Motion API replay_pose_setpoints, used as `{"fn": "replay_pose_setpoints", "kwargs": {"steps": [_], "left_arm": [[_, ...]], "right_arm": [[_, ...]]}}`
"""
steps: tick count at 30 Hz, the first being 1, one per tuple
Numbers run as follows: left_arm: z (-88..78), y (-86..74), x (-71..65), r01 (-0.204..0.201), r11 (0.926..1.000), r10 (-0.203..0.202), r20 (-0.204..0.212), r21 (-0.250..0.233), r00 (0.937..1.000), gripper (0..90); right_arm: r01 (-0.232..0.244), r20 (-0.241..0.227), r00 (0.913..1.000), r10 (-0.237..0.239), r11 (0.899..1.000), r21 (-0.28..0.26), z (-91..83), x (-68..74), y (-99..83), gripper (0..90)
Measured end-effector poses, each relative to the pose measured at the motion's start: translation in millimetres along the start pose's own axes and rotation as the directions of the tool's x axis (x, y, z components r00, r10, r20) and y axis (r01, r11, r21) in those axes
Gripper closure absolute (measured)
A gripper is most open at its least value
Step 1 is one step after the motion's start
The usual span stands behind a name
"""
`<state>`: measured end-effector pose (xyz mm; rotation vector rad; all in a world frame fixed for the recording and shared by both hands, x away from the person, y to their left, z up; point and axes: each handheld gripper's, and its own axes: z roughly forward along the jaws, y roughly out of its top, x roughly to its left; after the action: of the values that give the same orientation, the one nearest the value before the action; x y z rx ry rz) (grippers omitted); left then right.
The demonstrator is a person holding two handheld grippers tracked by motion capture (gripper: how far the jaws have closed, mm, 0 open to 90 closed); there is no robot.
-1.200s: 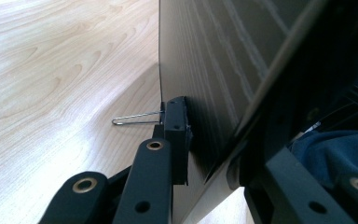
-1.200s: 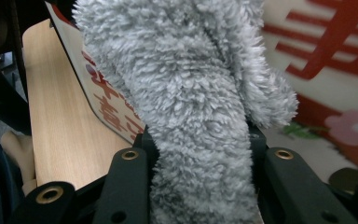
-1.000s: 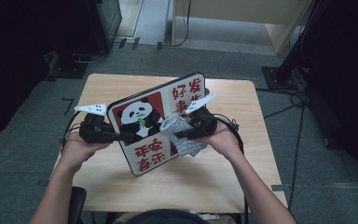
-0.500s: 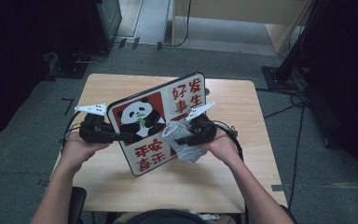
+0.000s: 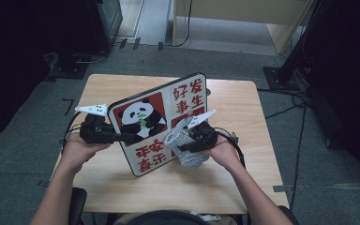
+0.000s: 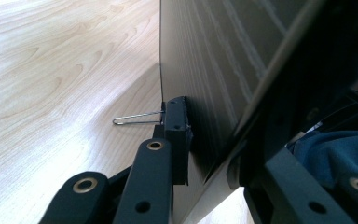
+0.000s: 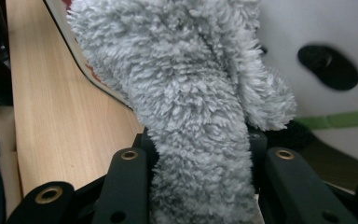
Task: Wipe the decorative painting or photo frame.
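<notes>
A square board (image 5: 150, 117) with a panda picture and red characters stands tilted on one edge on the wooden table (image 5: 225, 187). My left gripper (image 5: 122, 137) is shut on its left edge. In the left gripper view the board (image 6: 205, 70) runs between the jaws of that gripper (image 6: 216, 154), with a black binder clip (image 6: 176, 116) on its rim. My right gripper (image 5: 187, 140) is shut on a grey fluffy cloth (image 5: 187, 154) that rests against the board's lower right face. In the right gripper view the cloth (image 7: 186, 93) bulges out of the gripper (image 7: 200, 158) against the board (image 7: 335, 28).
The table's bare wood (image 6: 51, 70) lies under and around the board. Grey carpet surrounds the table, with a black stand (image 5: 286, 70) and cables (image 5: 300, 101) on the right and dark equipment (image 5: 103, 23) at the back left.
The right gripper has slid the cloth down the board's face toward the person. The left gripper and the board have stayed put.
</notes>
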<state>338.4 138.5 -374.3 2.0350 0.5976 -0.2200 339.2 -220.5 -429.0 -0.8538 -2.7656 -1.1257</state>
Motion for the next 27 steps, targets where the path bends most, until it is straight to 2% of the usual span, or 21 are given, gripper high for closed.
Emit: {"fn": "replay_pose_setpoints", "kwargs": {"steps": [4,14,18,27], "left_arm": [[0.1,0.0,-0.1,0.001,1.0000,-0.001,0.000,0.000,1.0000,76.9],[0.1,0.0,-0.2,0.005,1.0000,-0.005,0.003,0.001,1.0000,76.6],[0.3,0.2,-0.3,0.008,1.0000,-0.008,0.005,0.001,1.0000,76.4],[0.0,0.1,-0.2,0.013,0.9999,-0.013,0.004,0.002,0.9999,76.2]], "right_arm": [[0.008,-0.001,1.0000,-0.008,1.000,0.015,5.1,-2.1,-6.2,64.9],[-0.007,-0.003,1.0000,0.007,1.000,0.027,14.9,-4.2,-21.0,64.9],[-0.026,-0.013,0.9996,0.026,0.999,0.023,19.0,-5.6,-27.7,64.9],[-0.037,-0.019,0.9991,0.037,0.999,0.037,21.4,-6.5,-30.0,65.0]]}}
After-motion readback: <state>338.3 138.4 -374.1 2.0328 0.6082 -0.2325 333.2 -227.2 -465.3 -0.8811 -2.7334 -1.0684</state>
